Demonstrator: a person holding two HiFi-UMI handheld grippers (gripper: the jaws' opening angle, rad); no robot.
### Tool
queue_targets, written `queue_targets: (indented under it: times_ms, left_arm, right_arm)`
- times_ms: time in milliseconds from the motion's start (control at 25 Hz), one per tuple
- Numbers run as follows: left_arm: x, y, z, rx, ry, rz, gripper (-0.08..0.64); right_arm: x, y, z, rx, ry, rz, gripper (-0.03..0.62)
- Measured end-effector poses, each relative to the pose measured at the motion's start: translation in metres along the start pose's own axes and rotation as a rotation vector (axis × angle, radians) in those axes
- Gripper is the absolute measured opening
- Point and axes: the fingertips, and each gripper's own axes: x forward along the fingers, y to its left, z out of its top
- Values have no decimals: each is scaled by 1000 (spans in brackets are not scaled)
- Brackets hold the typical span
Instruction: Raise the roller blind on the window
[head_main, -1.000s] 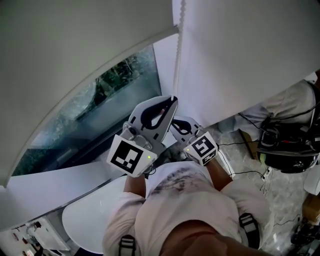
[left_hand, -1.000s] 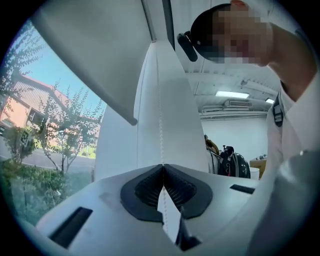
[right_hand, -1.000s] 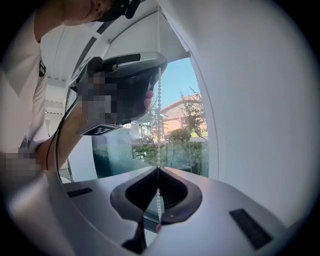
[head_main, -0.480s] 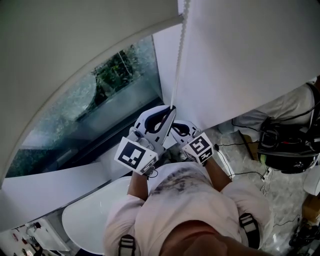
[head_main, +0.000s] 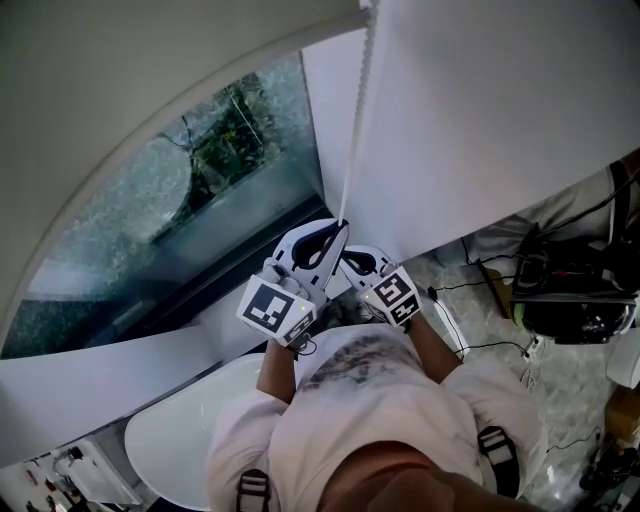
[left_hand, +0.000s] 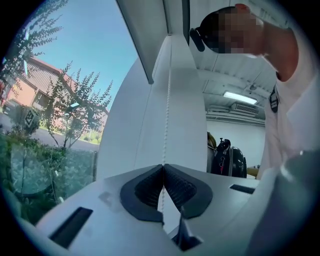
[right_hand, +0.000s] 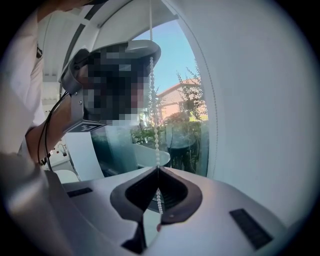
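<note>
Left gripper (head_main: 338, 226) jaws pinched on the chain (head_main: 356, 120), right gripper (head_main: 346, 258) just beside it, jaws closed on the same chain, blind (head_main: 130, 90) partway up the window (head_main: 200, 190)

Rounded white surface (head_main: 170, 440) at 7 o'clock. Black equipment (head_main: 575, 305) at 3 o'clock; cables (head_main: 487, 348) on the marbled floor (head_main: 560, 420) beside it. Trees (left_hand: 75, 107) outdoors.

Roller blind (head_main: 120, 90): off-white fabric, partly raised, hem running diagonally across the window (head_main: 200, 190) with bare glass showing trees below it. White bead chain (head_main: 357, 110) hangs taut and straight just right of the blind's edge. Its lower end is pinched in the closed left gripper (head_main: 341, 224); right gripper (head_main: 347, 260) is clamped on it just below.
</note>
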Motion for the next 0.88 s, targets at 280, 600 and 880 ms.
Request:
queue_targets:
  times_ms: [280,600,880]
  left_arm:
    - [-3,0,-15,-14,19,-3,8]
    - [-6,-3,-15,6,33,-1,8]
    - [-8,-3,-11,15,24,16,6]
  right_arm:
    - [0,1,-14,3,31,-11,61]
    - [-14,7,-9,1,25,-21,63]
    - [-42,21,33,-9,-53,-6,64]
